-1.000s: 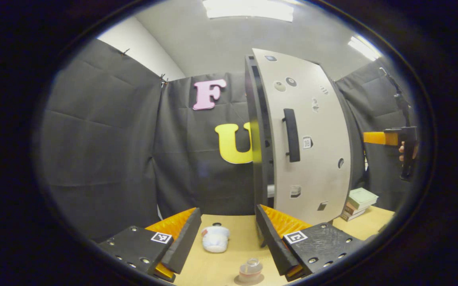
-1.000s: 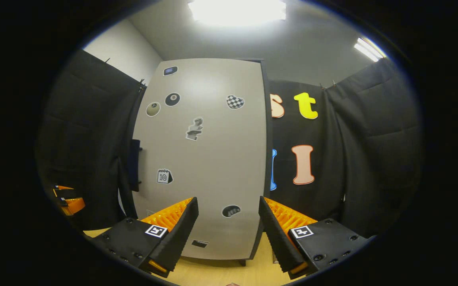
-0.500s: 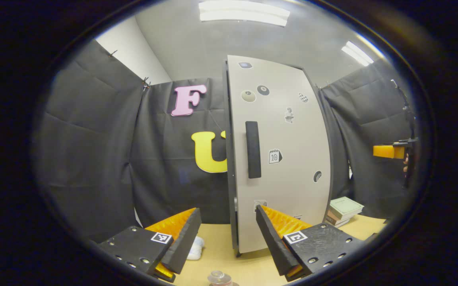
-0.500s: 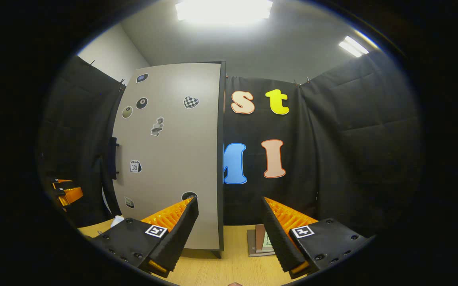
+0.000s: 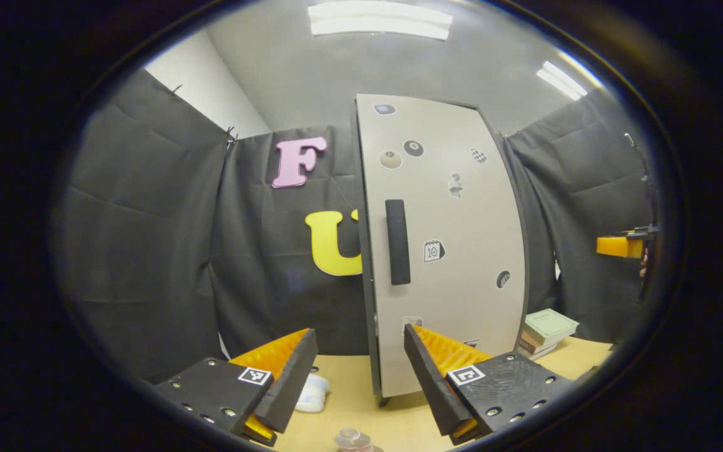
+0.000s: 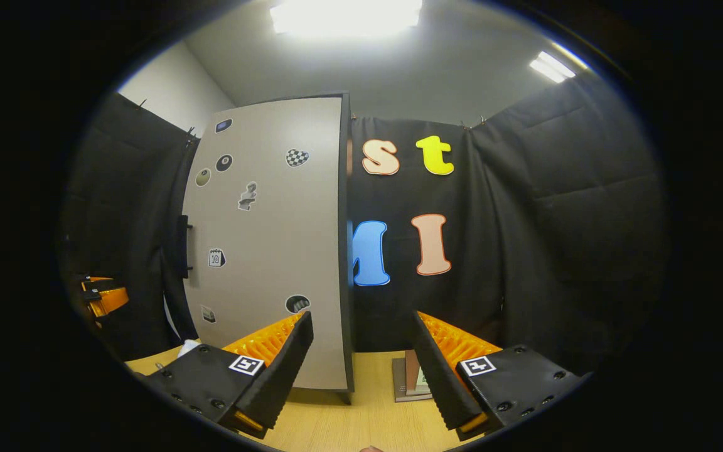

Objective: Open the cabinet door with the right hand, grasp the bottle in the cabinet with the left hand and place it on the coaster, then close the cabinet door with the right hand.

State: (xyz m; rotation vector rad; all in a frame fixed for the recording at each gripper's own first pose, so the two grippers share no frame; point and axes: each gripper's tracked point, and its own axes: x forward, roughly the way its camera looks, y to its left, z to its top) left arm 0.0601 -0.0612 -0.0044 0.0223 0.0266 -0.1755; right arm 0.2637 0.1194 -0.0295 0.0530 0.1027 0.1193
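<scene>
Since a second ago the cabinet door (image 5: 443, 245) has swung from ajar to flush against the cabinet, and my right tool (image 6: 361, 361) has drawn back from it, so that more of the booth wall shows beside the door's edge. My left tool (image 5: 358, 370) has hardly shifted in the last half second.

My left tool is spread wide with nothing between its fingers (image 5: 286, 376). Straight ahead of it and a little to its right stands the closed door, its dark handle (image 5: 397, 242) upright near the door's left edge. Below the tool, at the very bottom of the left gripper view, I see the top of the bottle (image 5: 353, 439) standing on the bench (image 5: 349, 414); I cannot make out the coaster under it. A white bundle (image 5: 311, 394) lies on the bench just behind my left finger. A stack of books (image 5: 546, 329) sits on the bench past the door's right side, and my other tool shows far off at the right edge.

My right tool is also wide open and holds nothing. The door (image 6: 267, 238) fills the space ahead of its left finger (image 6: 280, 370), well apart from it. The books (image 6: 408, 380) lie on the bench (image 6: 361, 420) between its fingers, farther off.
</scene>
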